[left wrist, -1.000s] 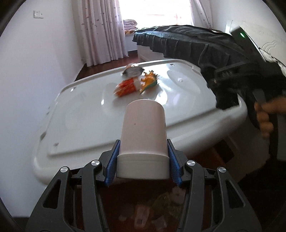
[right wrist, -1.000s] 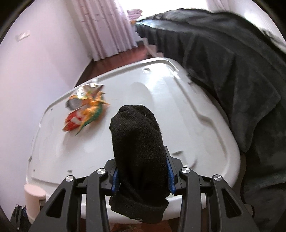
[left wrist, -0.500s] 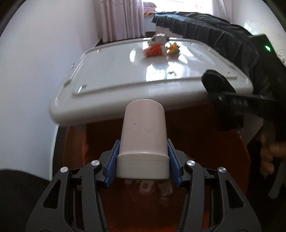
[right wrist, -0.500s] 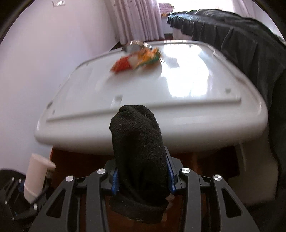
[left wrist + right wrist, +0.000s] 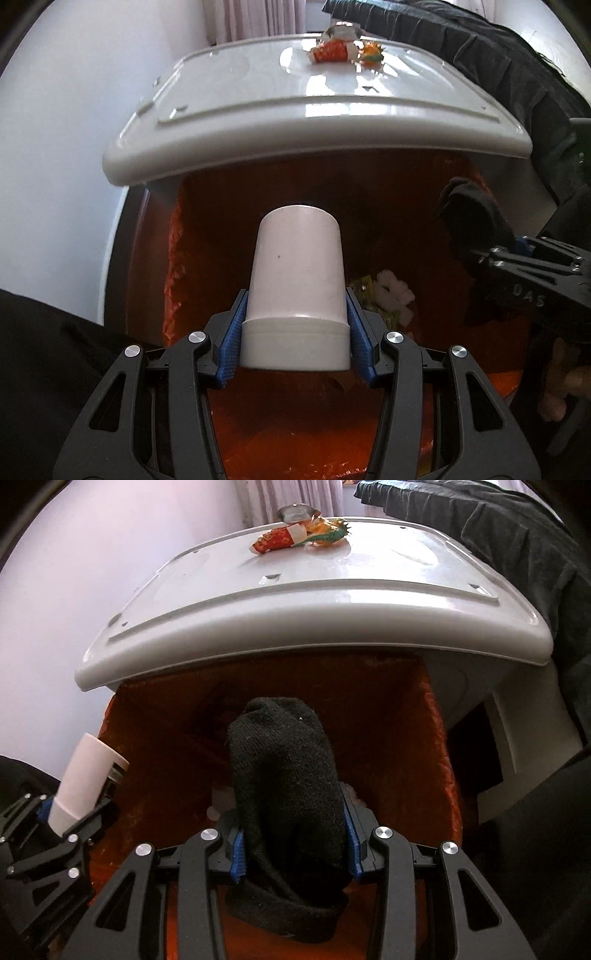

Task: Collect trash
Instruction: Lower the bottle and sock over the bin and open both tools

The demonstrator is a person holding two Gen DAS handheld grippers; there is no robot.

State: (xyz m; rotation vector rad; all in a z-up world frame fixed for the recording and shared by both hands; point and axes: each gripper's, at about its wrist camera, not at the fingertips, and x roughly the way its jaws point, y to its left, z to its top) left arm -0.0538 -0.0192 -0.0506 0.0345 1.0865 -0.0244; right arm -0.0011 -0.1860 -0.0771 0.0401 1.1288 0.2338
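Observation:
My left gripper is shut on a white paper cup, held over the orange-lined bin. The cup also shows in the right wrist view. My right gripper is shut on a black sock, also over the bin's orange liner. The sock shows in the left wrist view. Crumpled snack wrappers lie on the far part of the white lid; they also show in the right wrist view.
Scraps of trash lie in the bin's bottom. A dark blanket hangs on the right beside the white lid. A pale wall stands at the left, curtains behind.
Both grippers have dropped from above the white lid to below its front edge, over the open orange bin. Cup and sock stay gripped.

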